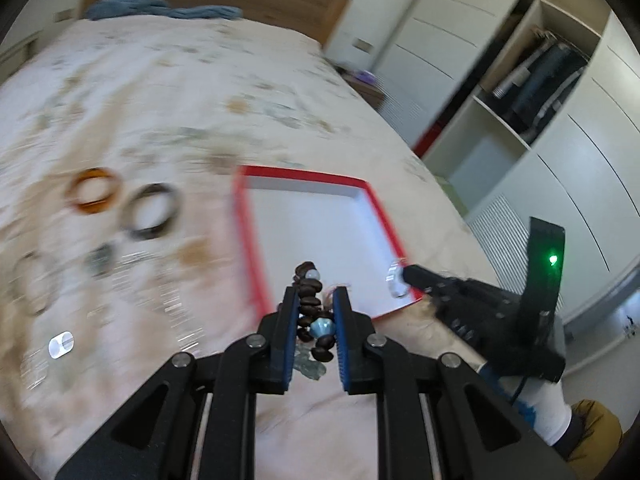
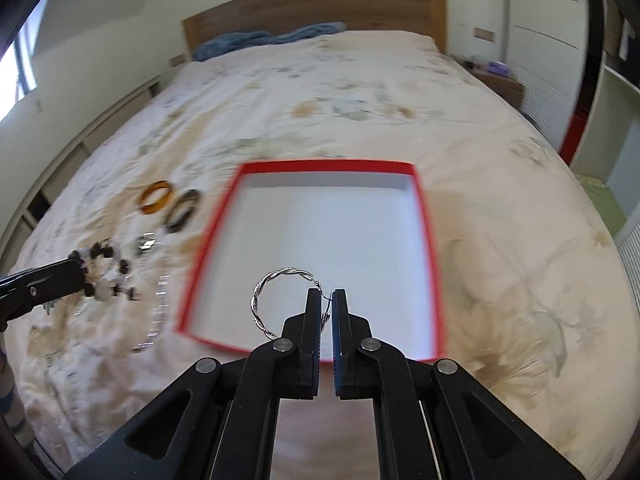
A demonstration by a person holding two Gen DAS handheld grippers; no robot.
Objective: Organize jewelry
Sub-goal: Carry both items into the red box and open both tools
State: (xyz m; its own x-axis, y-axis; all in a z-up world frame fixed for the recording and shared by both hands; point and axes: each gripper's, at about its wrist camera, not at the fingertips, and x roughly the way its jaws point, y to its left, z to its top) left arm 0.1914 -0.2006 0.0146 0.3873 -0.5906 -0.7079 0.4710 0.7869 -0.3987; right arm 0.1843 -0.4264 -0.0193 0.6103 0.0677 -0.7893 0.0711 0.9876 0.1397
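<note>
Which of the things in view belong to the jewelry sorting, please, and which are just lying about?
Job:
- bead bracelet, in left gripper
- silver hoop, in right gripper
- red box
- amber bangle
- dark bangle

Lying about:
- blue blanket
- wardrobe
- headboard

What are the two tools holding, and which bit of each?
The left tool pinches a dark bead bracelet by its beads; the right tool pinches a twisted silver hoop at its clasp side.

Empty red box (image 2: 424, 240) on bed; beaded bracelet (image 1: 314, 312) and silver hoop (image 2: 276, 300) held.
</note>
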